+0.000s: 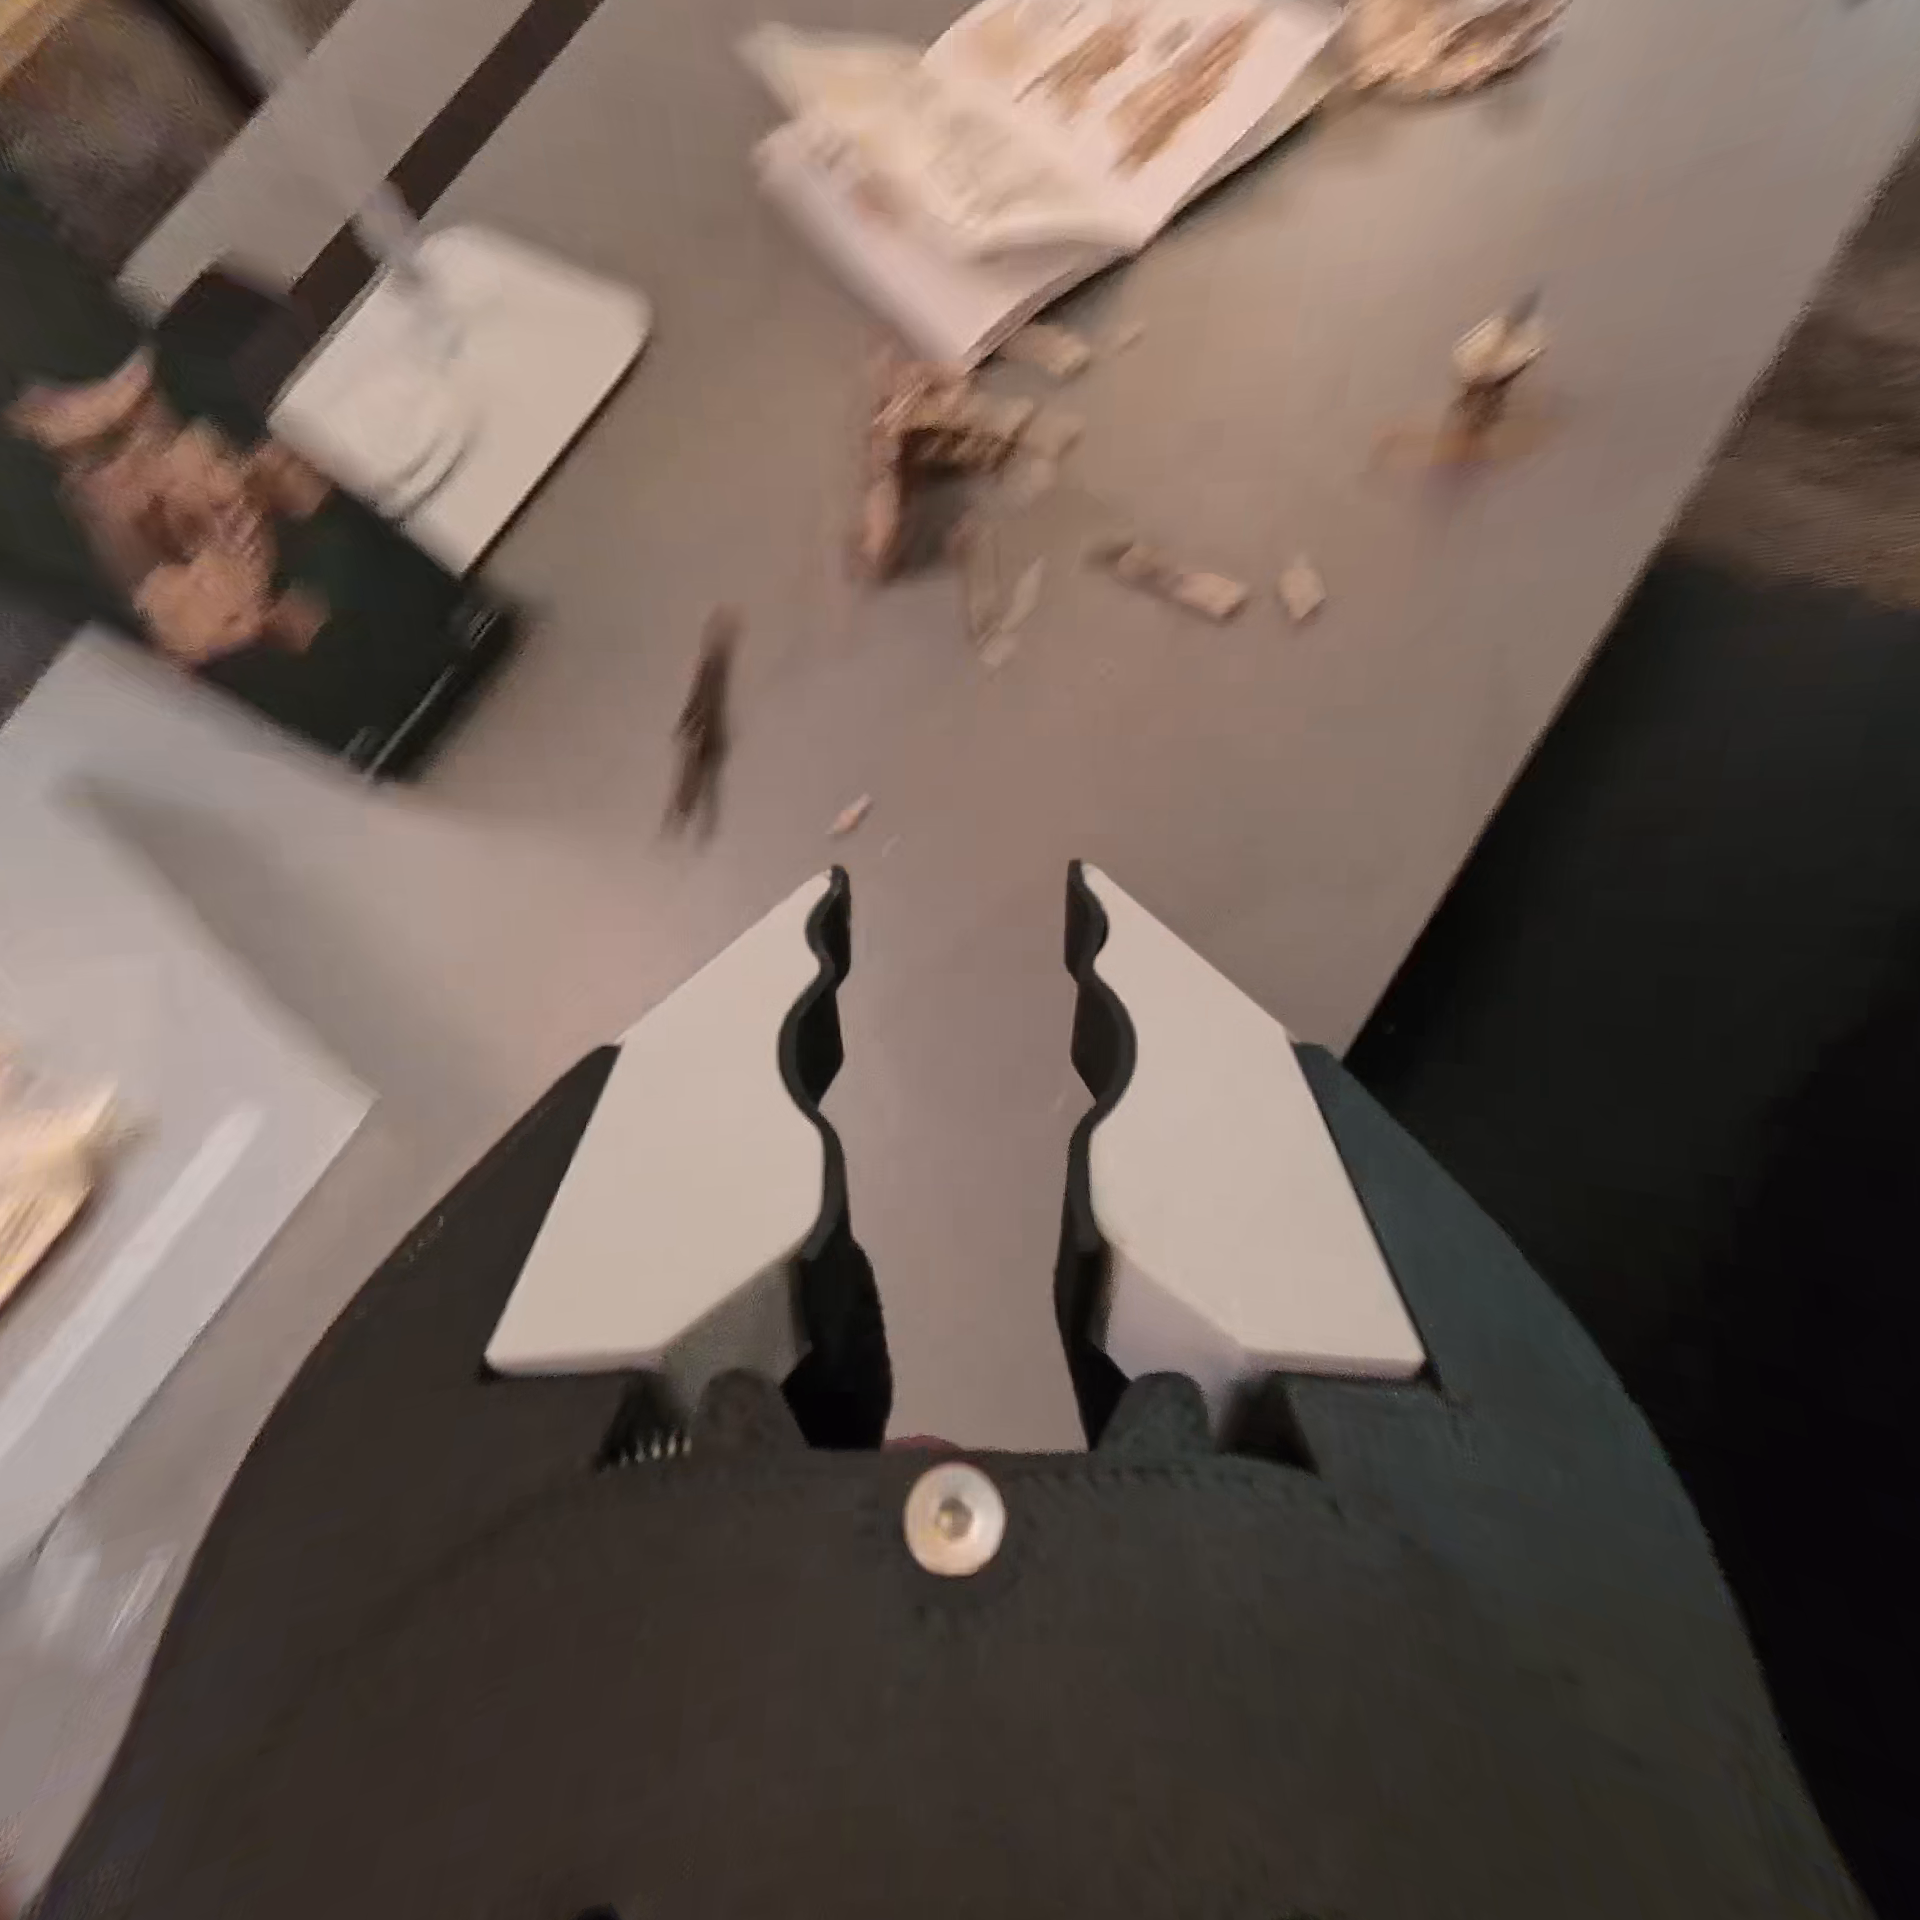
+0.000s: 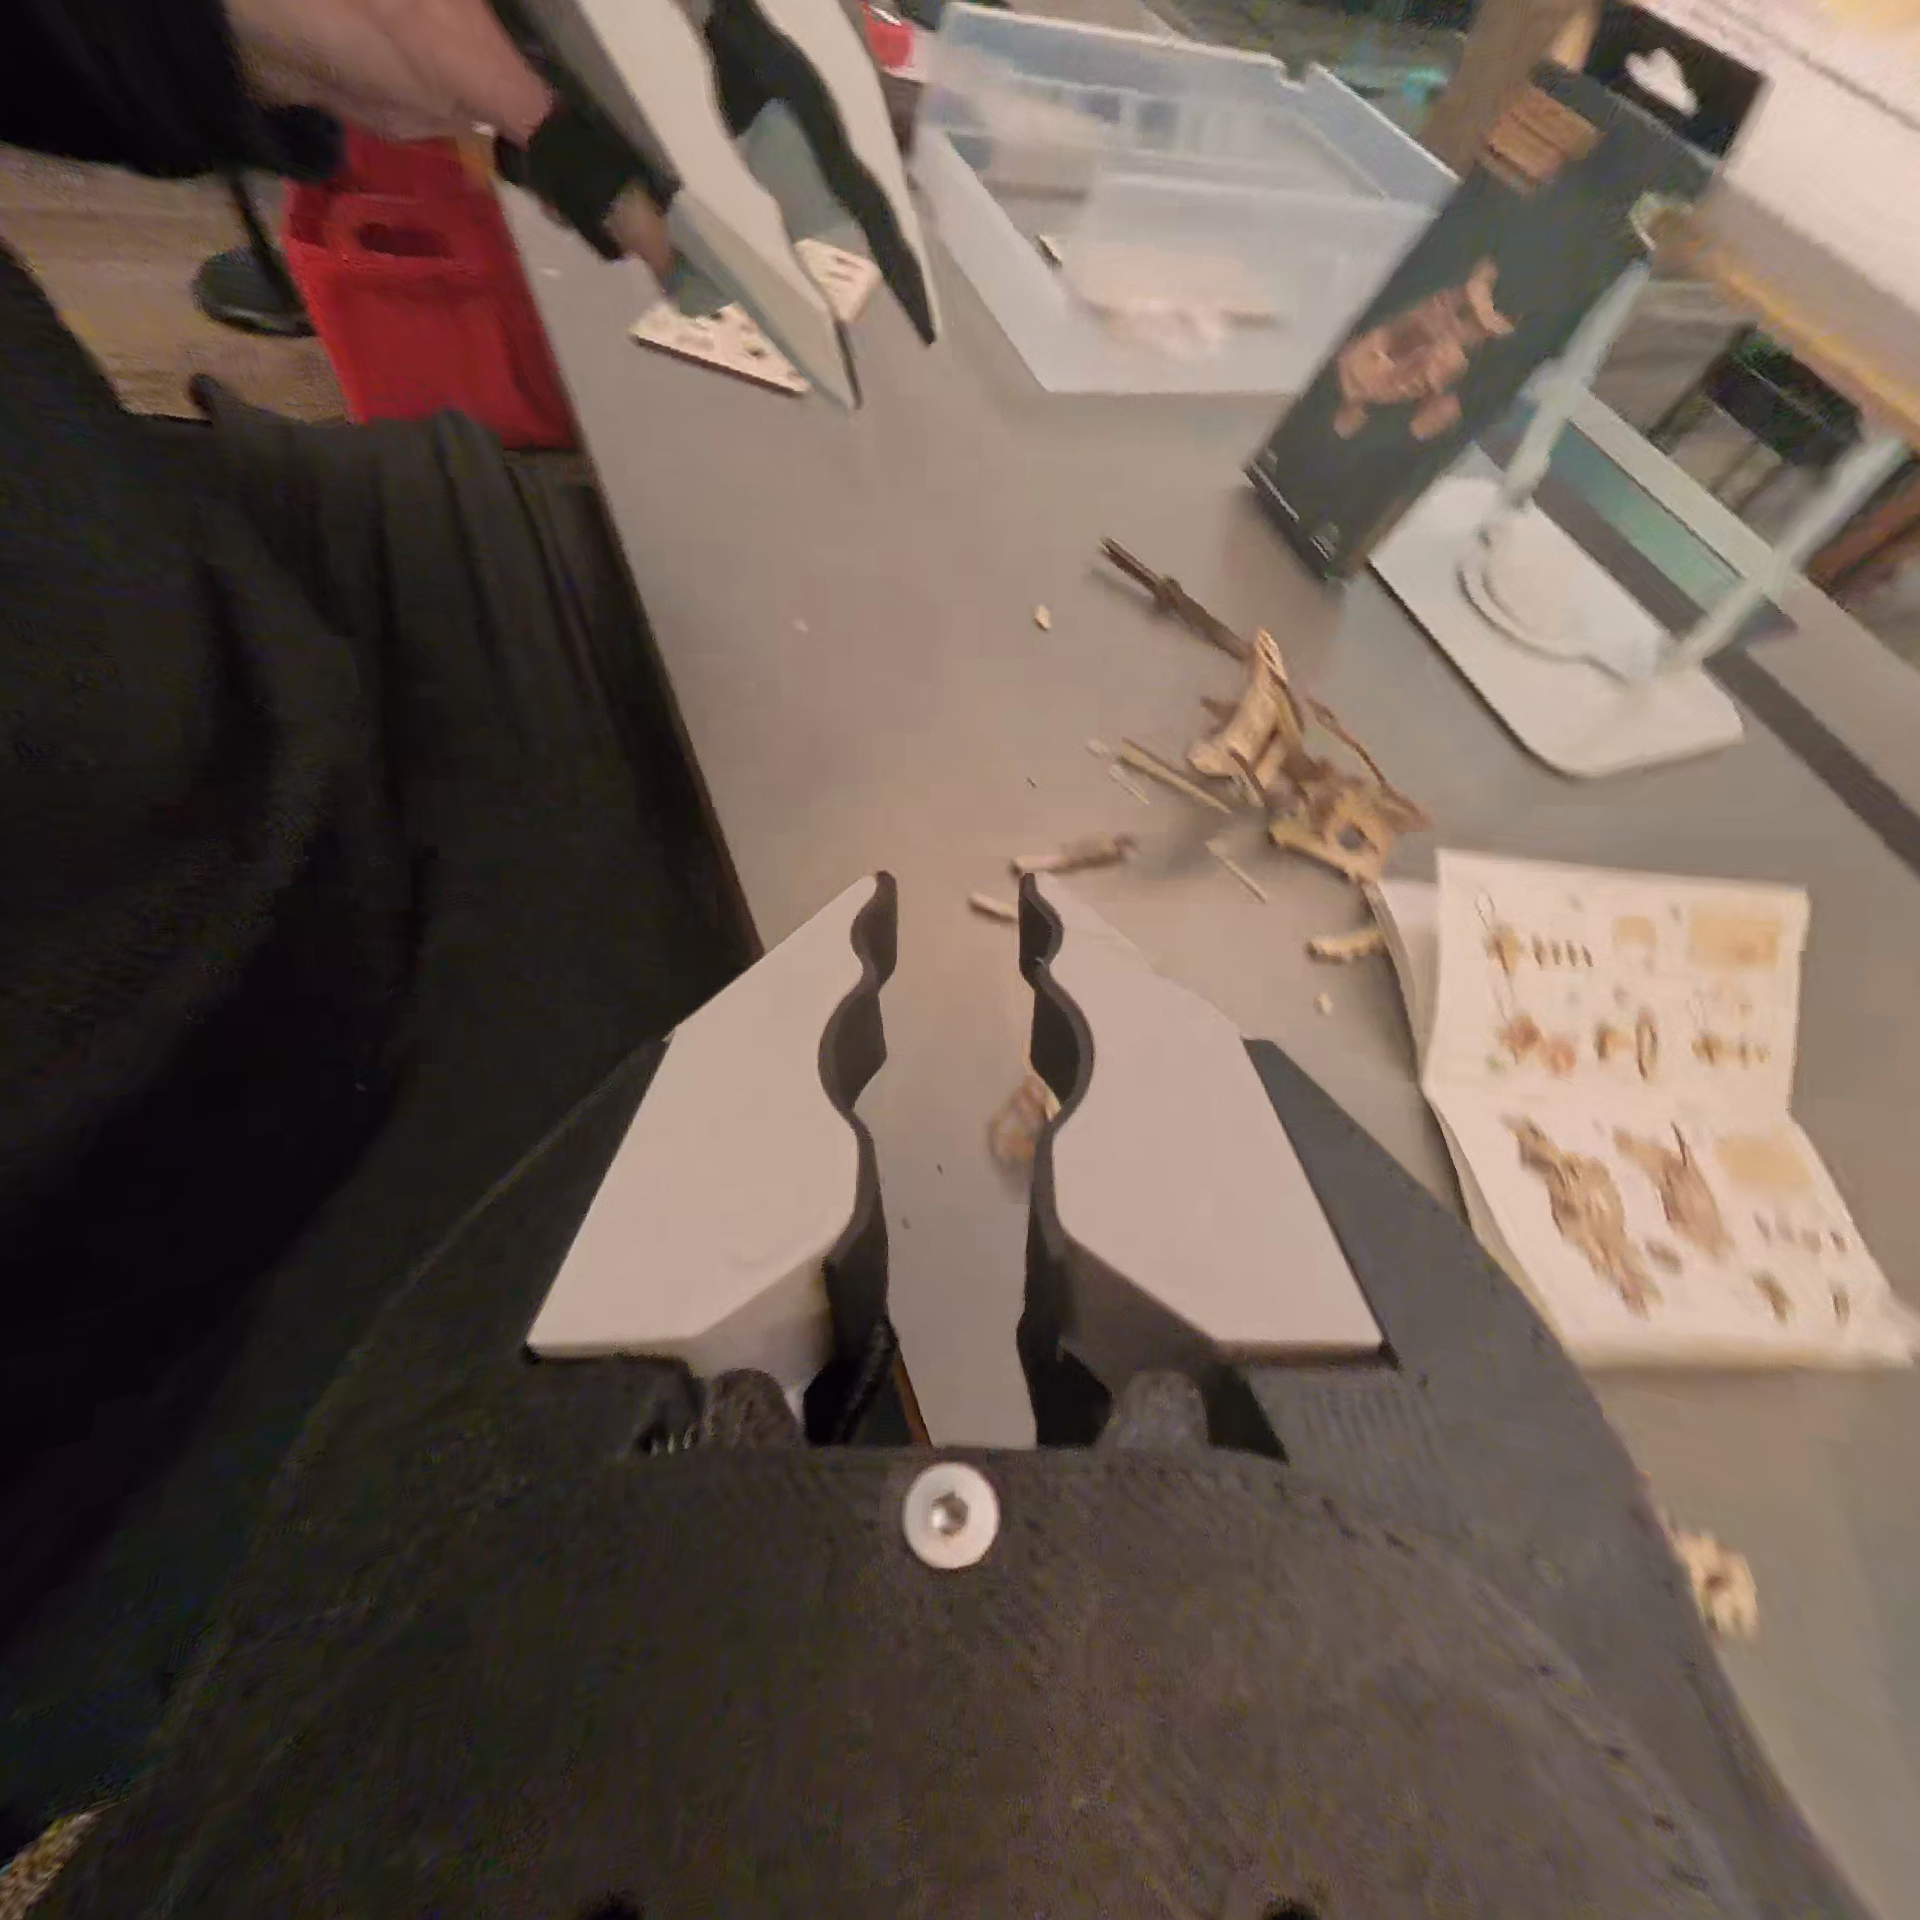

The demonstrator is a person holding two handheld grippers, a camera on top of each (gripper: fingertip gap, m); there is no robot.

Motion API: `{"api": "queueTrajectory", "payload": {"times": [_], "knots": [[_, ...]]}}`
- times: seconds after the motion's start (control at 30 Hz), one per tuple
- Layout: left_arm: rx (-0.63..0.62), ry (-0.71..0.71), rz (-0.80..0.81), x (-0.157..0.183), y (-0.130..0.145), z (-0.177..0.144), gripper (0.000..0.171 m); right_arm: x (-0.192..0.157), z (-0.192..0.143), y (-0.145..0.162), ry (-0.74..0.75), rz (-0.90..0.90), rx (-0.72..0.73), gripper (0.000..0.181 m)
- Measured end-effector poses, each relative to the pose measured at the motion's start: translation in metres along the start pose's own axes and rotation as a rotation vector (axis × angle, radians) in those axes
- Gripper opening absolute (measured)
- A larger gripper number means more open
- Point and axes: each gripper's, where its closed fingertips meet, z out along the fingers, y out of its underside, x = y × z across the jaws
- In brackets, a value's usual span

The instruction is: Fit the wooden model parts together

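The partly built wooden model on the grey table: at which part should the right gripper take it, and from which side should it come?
Probably at the upright pale panel at the top of the partly built wooden model, coming from above with the right gripper, which is open and empty. That panel stands clear of the loose wooden sticks beside it; the lower parts look tangled and blurred.

I can read no writing here. The open instruction booklet (image 2: 1621,1122) right of my right hand-held gripper (image 2: 956,899) shows only blurred diagrams, and print on the dark model box (image 2: 1455,343) ahead is too smeared.
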Motion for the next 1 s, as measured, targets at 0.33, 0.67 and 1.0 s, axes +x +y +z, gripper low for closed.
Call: {"api": "queueTrajectory", "payload": {"times": [0.33,0.67,1.0], "knots": [[-0.274,-0.32,-0.47,-0.15,0.222,-0.109,0.064,-0.073,0.141,-0.08,-0.274,0.044,-0.075,0.049],[-0.111,-0.08,-0.691,-0.193,0.251,-0.065,0.068,-0.097,0.348,-0.107,-0.311,0.041,-0.202,0.052],[0.033,0.159,-0.819,-0.161,0.22,-0.055,0.056,-0.112,0.373,-0.089,-0.316,0.038,-0.221,0.025]]}}
